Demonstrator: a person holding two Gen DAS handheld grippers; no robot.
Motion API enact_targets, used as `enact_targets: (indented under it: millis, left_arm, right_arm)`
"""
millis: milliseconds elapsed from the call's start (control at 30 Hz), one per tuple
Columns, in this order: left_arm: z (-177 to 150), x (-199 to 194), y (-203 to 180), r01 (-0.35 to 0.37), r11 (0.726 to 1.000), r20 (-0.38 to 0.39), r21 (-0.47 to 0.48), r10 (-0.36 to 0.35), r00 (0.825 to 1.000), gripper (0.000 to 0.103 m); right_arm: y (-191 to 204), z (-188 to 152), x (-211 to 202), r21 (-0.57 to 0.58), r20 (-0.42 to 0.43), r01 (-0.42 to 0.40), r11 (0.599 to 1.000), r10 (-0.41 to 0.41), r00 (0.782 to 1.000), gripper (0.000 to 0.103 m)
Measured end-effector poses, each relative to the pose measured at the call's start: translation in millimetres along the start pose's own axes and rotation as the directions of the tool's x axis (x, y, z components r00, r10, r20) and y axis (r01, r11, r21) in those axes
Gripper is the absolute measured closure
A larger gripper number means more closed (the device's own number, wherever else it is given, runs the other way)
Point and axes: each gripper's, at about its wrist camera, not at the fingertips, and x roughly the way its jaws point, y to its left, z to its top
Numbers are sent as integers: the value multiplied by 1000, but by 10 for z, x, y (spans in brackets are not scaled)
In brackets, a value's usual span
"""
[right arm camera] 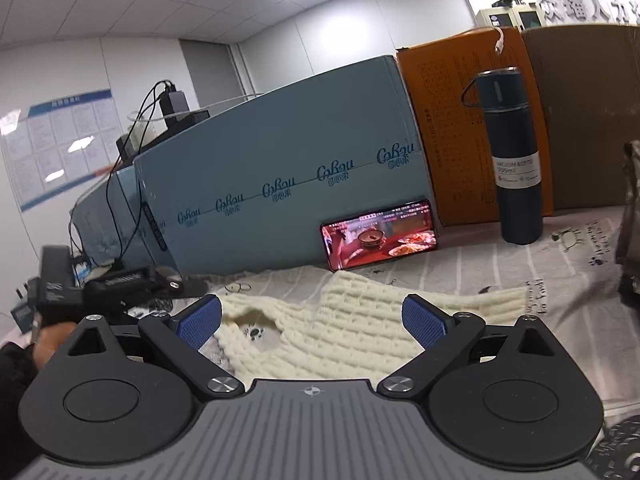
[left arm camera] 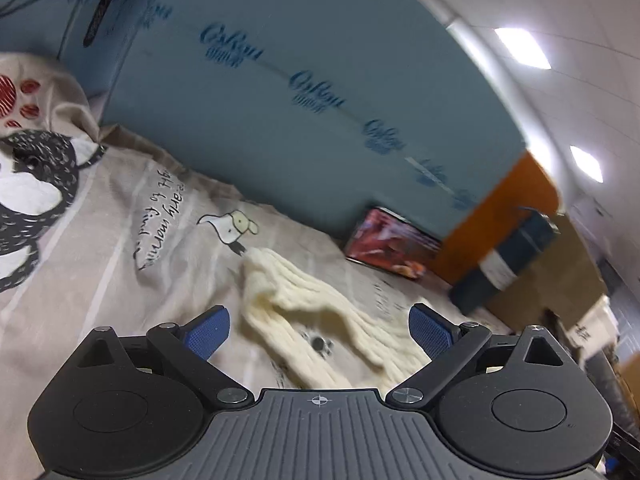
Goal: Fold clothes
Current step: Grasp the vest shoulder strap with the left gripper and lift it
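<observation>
A cream knit garment (right arm camera: 360, 320) lies spread crosswise just ahead of the right tongs (right arm camera: 312, 320), jaws apart; left tongs (left arm camera: 320, 332), also apart and empty, hover above its rumpled end

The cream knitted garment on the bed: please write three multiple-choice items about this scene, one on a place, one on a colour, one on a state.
1. Where does the phone stand?
A. against the blue box
B. on the garment
C. inside the bottle

2. What colour is the bottle?
A. red
B. dark blue
C. white

3. How is the right gripper?
A. shut on the garment
B. shut on the phone
C. open

Answers: 1 A, it leans on the blue box; 2 B, its body is dark blue; 3 C, both pads stand apart above the cream knitted garment.
</observation>
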Motion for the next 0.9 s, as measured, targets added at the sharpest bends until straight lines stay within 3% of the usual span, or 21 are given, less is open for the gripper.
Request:
enact_targets:
  millis: [67, 100, 133, 200, 300, 400, 467, 533, 633, 800, 900]
  left_arm:
    - [13, 131, 9, -11, 1000, 10, 0, 11, 1000, 10]
    - [19, 194, 7, -26, 1000, 14, 7, 26, 1000, 21]
    - [20, 254, 3, -57, 998, 16, 15, 56, 998, 49]
    - [10, 342, 1, -105, 994, 24, 39, 104, 994, 89]
    - [-1, 297, -24, -74, 996, 79, 54, 70, 994, 91]
    - [-14, 101, -275, -7, 987, 150, 159, -18, 989, 91]
    - [-63, -44, -548, 46, 965, 175, 257, -93, 980, 91]
    - [-163, -130, -839, 85, 922, 171, 377, -159, 972, 91]
    - [-397, -172, -1221, 79, 815, 141, 575, -194, 971, 91]
    - [-817, -69, -1661, 82, 606, 41, 791, -187, 982, 90]
    - [-1034, 51, -1786, 75, 521, -3, 850, -138, 990, 85]
  right_arm:
    - [-88, -52, 55, 38, -3, -16, 999, 16, 1000, 6]
    - [-136, -81, 72, 57, -11, -22, 998, 23, 1000, 6]
    - [-185, -109, 88, 77, -18, -28, 997, 29, 999, 6]
    - [-268, -159, 107, 103, -32, -21, 994, 24, 999, 6]
    - [-371, -211, 139, 135, -41, 24, 991, -19, 999, 6]
    - [-455, -231, 156, 169, -44, 68, 983, -61, 997, 6]
    - [-493, -227, 120, 190, -20, 78, 979, -76, 997, 6]
    - [-525, -220, 75, 208, 7, 84, 974, -87, 996, 6]
    - [-565, -207, 24, 229, 31, 98, 968, -108, 994, 6]
    - [-637, -190, -29, 264, 47, 111, 958, -128, 991, 6]
    - [-680, -180, -60, 284, 56, 119, 951, -140, 989, 6]
